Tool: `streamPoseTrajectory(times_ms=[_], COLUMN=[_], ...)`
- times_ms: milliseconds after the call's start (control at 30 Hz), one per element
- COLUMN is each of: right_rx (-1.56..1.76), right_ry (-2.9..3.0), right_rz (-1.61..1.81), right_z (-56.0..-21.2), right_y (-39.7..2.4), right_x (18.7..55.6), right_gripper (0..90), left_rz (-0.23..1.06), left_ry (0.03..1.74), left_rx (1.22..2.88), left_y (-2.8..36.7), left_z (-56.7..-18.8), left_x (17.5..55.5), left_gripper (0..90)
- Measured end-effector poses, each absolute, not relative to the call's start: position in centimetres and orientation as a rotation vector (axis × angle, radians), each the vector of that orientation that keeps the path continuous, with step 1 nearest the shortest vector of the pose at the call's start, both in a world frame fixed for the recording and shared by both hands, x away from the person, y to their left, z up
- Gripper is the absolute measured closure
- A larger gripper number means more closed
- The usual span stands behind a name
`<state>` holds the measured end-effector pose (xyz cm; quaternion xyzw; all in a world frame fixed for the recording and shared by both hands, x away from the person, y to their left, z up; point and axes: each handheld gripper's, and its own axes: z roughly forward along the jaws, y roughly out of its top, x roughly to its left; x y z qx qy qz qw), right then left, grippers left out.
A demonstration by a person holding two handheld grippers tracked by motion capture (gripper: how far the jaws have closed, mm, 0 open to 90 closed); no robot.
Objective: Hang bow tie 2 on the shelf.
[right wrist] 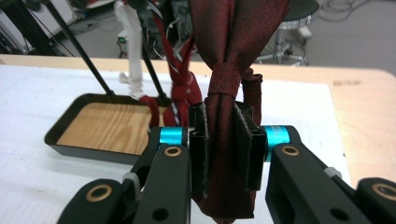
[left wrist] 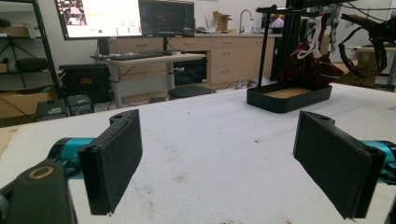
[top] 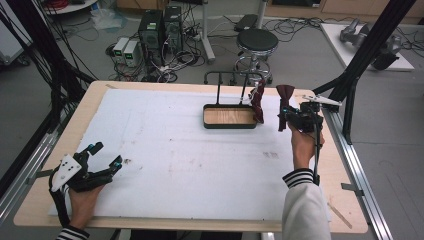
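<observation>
My right gripper (top: 284,116) is shut on a dark red bow tie (top: 285,95), held upright above the table's far right; in the right gripper view the bow tie (right wrist: 227,93) fills the gap between the pads of the right gripper (right wrist: 225,149). Just left of it stands a black rack with a wooden tray base (top: 229,117), and another dark red tie (top: 257,102) hangs from its right end. The rack's tray (left wrist: 289,95) and hanging ties (left wrist: 308,65) appear far off in the left gripper view. My left gripper (top: 105,157) rests open at the near left, nothing between its pads (left wrist: 114,158).
A white mat (top: 165,150) covers most of the wooden table (top: 345,200). Black frame posts (top: 360,55) rise by the table's far right corner. A stool (top: 256,42) and computer boxes (top: 160,30) stand on the floor beyond the far edge.
</observation>
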<state>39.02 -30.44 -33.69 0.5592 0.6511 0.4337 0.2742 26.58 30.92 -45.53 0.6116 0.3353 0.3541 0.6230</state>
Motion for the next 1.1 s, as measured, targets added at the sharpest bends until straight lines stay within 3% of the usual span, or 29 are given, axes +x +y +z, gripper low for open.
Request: streamPoseTrajectory(times_ms=[1100], right_rx=[1.114], right_ry=[1.593], right_rz=[1.458], right_z=[-31.1], right_y=[-26.9], right_x=[35.2], right_gripper=[77.7], left_rz=[0.814], left_ry=[0.77], left_rx=[1.404], left_y=[30.9], left_z=[-45.5], left_x=[26.6], left_gripper=[16.1])
